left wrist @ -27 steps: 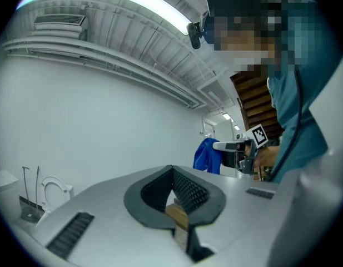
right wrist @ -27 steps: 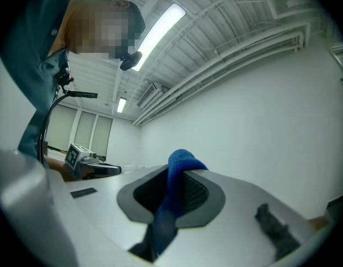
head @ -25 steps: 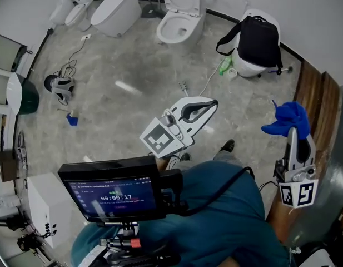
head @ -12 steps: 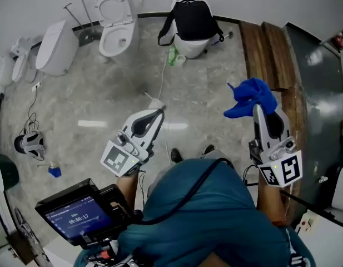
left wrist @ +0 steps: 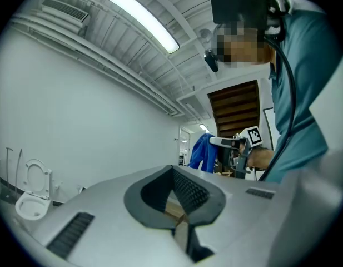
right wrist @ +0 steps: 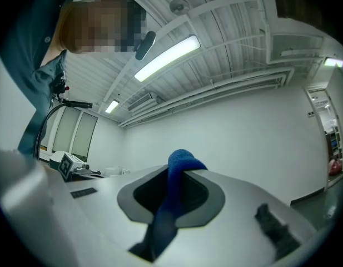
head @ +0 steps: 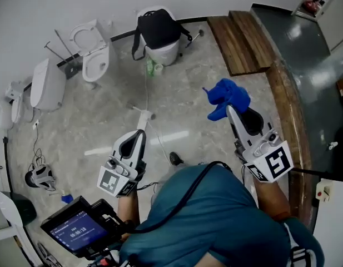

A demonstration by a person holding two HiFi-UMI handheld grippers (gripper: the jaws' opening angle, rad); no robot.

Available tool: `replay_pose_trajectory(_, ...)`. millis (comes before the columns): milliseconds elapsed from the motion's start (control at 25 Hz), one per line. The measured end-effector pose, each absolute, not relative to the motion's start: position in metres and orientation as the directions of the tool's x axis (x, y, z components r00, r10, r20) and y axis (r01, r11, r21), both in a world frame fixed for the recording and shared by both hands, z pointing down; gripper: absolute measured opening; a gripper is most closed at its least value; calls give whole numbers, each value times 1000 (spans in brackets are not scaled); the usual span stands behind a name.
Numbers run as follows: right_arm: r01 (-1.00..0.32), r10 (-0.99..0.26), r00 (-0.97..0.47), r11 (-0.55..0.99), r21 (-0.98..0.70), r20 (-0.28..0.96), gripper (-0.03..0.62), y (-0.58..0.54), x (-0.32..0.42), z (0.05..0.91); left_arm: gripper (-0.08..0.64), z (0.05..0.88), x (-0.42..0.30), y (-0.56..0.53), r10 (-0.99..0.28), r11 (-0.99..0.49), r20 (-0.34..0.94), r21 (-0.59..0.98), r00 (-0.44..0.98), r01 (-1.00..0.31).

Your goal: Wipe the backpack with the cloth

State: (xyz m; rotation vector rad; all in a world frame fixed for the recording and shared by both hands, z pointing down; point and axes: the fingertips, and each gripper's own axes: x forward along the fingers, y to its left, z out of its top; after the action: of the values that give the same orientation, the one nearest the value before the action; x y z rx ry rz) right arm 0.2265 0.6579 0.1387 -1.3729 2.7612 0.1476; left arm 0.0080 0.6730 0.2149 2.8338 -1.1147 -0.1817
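Note:
The black backpack (head: pixel 157 29) rests on a white toilet (head: pixel 162 53) against the far wall, well ahead of both grippers. My right gripper (head: pixel 229 109) is held up at the right, shut on the blue cloth (head: pixel 227 95), which bunches above its tip. In the right gripper view the cloth (right wrist: pixel 165 216) runs between the jaws of that gripper (right wrist: pixel 182 164) and curls over the tip. My left gripper (head: pixel 141 132) hangs lower at the left, shut, with nothing in it. The left gripper view shows this gripper (left wrist: pixel 173 168) with its jaws together, and the cloth (left wrist: pixel 203 152) beyond.
Other white toilets (head: pixel 93 57) and a loose tank (head: pixel 45 85) line the wall to the left. A green bottle (head: pixel 150 67) and a cord lie near the backpack. A wooden step (head: pixel 240 35) runs along the right. A monitor (head: pixel 76 230) sits at my lower left.
The head view has swung, so the backpack and toilets slid left in the frame. Both grippers stayed raised, and the right one kept hold of the blue cloth.

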Motion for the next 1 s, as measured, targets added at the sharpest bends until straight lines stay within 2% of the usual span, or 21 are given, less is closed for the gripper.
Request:
replay_pose_trajectory(120, -795, -790, -607, 603, 70, -91, 43, 690, 261, 146, 5, 215, 55, 701, -663, -746, -69, 146, 745, -650)
replay_pose_trajectory(320, -787, -782, -616, 607, 111, -92, 41, 782, 316, 157, 5, 216, 129, 791, -639, -769, -89, 89, 764, -633)
replay_pose_trajectory(800, -781, -778, -623, 614, 112, -81, 38, 770, 319, 152, 5, 205, 131, 793, -653, -757, -70, 61, 754, -650)
replay_pose_trajectory(1000, -783, -779, -621, 612, 111, -87, 38, 769, 319, 152, 5, 198, 133, 792, -655, -755, -82, 95, 751, -648)
